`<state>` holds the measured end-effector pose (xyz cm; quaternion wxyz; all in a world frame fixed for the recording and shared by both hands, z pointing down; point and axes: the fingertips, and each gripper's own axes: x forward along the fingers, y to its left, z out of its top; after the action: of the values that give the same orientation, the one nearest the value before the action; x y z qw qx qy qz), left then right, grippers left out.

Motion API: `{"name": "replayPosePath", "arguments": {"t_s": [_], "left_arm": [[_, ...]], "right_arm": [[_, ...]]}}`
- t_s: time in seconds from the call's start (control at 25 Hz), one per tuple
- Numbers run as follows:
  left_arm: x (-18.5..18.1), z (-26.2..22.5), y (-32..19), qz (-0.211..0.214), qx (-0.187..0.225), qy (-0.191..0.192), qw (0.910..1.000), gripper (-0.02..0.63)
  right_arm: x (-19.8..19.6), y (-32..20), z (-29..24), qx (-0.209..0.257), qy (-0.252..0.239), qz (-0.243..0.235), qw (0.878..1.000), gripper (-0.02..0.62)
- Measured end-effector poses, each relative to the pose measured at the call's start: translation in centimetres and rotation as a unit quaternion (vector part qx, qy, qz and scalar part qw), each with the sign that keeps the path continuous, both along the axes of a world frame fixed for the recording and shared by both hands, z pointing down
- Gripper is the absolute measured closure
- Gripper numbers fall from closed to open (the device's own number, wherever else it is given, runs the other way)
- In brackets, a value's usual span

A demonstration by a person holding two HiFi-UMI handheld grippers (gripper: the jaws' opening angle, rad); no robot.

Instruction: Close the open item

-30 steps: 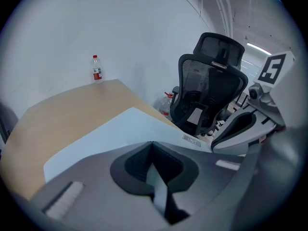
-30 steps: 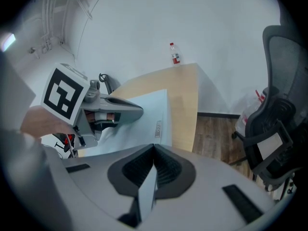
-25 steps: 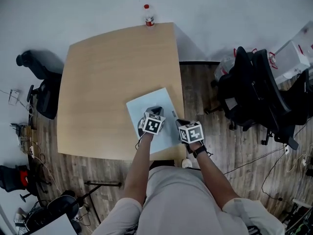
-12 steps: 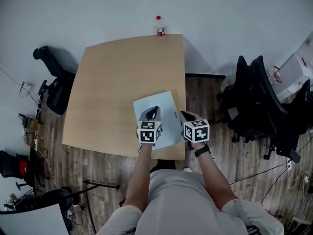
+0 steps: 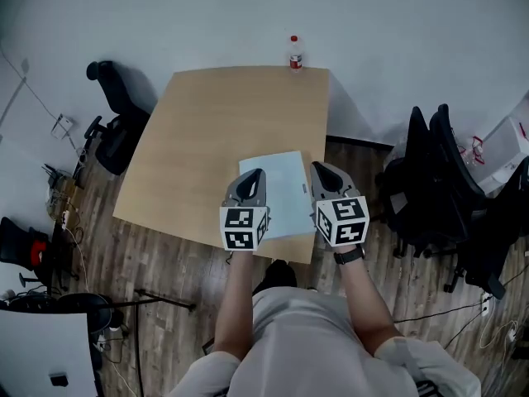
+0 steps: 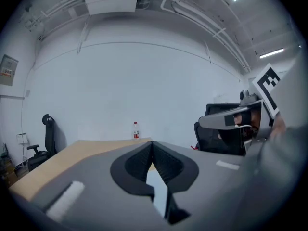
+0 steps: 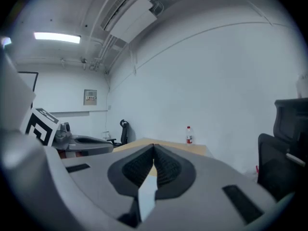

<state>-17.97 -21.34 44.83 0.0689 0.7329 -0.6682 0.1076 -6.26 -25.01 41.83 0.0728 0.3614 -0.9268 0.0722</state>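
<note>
A pale blue flat item (image 5: 285, 190) lies closed on the wooden table (image 5: 215, 131), near the front right edge. My left gripper (image 5: 257, 174) hangs over the item's left side, raised off it, with its marker cube toward me. Over the item's right edge is my right gripper (image 5: 317, 169), also lifted. In the left gripper view the fingertips (image 6: 152, 144) meet, and a strip of the pale blue item (image 6: 157, 186) shows below them. The right gripper view shows the same, with the fingertips (image 7: 154, 149) touching and nothing held. Both grippers are shut and empty.
A small bottle with a red cap (image 5: 294, 52) stands at the table's far edge. Black office chairs (image 5: 438, 180) crowd the floor to the right, and another chair (image 5: 116, 131) sits at the left. Cables and gear lie on the wooden floor at the lower left.
Both grippers have lifted off the pale blue item and drawn back toward me. The head camera has shifted, so the table sits further right in the frame.
</note>
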Motion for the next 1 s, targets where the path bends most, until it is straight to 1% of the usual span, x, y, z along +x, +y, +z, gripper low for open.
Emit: {"name": "replayPosePath", "arguments": {"t_s": [0.16,0.28,0.36,0.48,0.64,0.88,1.0], "left_arm": [[-0.1,-4.0,3.0,-0.026,0.062,-0.002,0.9977,0.597],[-0.4,-5.6,5.3,-0.048,0.091,-0.013,0.9946,0.597],[-0.2,-6.2,6.5,-0.055,0.103,-0.021,0.9929,0.597],[0.5,-6.3,8.0,-0.061,0.108,-0.023,0.9920,0.597],[1.7,-6.2,9.6,-0.058,0.111,-0.023,0.9919,0.597],[1.4,-5.5,11.4,-0.063,0.111,-0.015,0.9917,0.597],[1.8,-5.4,11.6,-0.058,0.111,-0.016,0.9920,0.597]], "right_arm": [[0.5,2.8,-2.3,0.031,-0.010,-0.012,0.999,0.583],[1.0,4.6,-3.3,0.050,-0.007,-0.018,0.999,0.583],[1.4,5.6,-3.5,0.058,-0.004,-0.020,0.998,0.583],[2.0,6.7,-3.6,0.067,-0.001,-0.023,0.998,0.583],[2.8,7.9,-4.1,0.075,-0.006,-0.023,0.997,0.583],[2.6,10.1,-3.8,0.079,0.002,-0.037,0.996,0.583],[3.0,10.4,-3.9,0.083,0.003,-0.037,0.996,0.583]]}}
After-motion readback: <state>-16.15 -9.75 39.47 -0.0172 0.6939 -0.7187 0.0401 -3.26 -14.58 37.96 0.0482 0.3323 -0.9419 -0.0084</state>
